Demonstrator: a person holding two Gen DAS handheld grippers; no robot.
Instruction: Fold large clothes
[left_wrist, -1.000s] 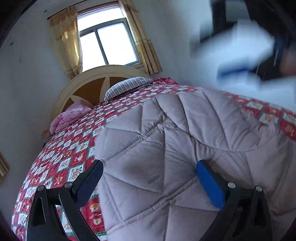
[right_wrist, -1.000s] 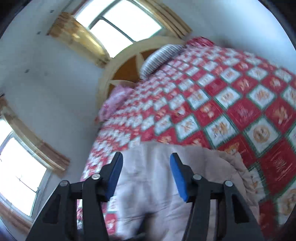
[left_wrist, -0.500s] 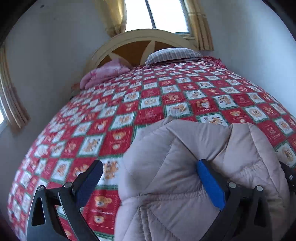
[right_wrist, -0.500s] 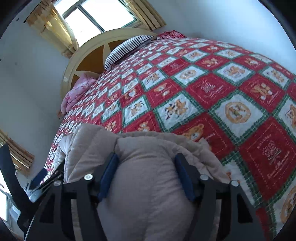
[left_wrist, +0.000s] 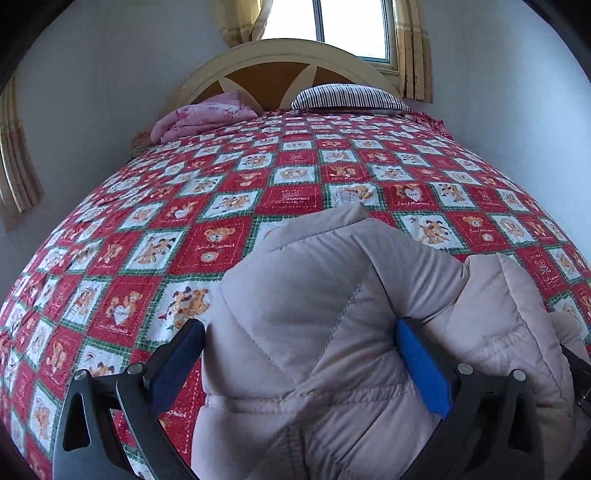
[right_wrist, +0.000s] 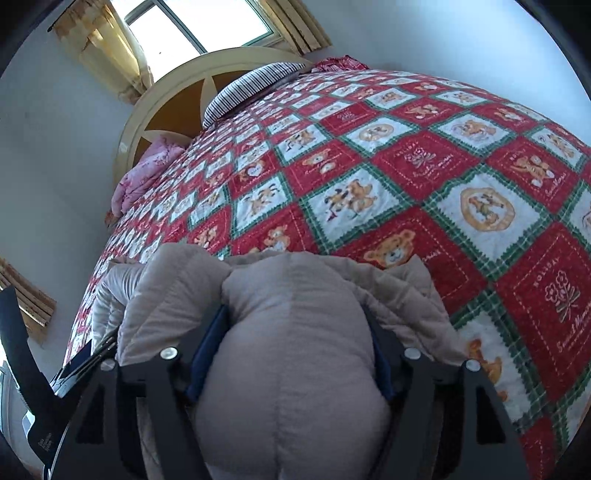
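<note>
Both claws grip the padded jacket. From the left wrist camera, the left claw (left_wrist: 299, 354) is spread fairly wide, with a thick quilted fold of the beige jacket (left_wrist: 314, 295) bulging up between its blue pads (left_wrist: 423, 369); the right-hand pad presses into the fabric, while the dark left-hand one sits right at the fold's edge, and I cannot tell whether it touches. From the right wrist camera, the right claw (right_wrist: 295, 354) is closed on a rounded roll of the same jacket (right_wrist: 291, 332), the cloth swelling out above and below the pads so that they are half buried.

Bunched into a puffy heap, the jacket lies at the near edge of the bed (left_wrist: 229, 192), at 6 o'clock in both views. A red, white and green bear-print quilt (right_wrist: 424, 177) covers the bed and runs away toward 12 o'clock. At the far end stands an arched cream and brown headboard (left_wrist: 280, 70), with a striped pillow (left_wrist: 347, 96) before it at about 1 o'clock and a folded pink blanket (left_wrist: 203, 118) at about 11 o'clock. A window with yellow curtains (right_wrist: 107, 48) is behind the headboard.
</note>
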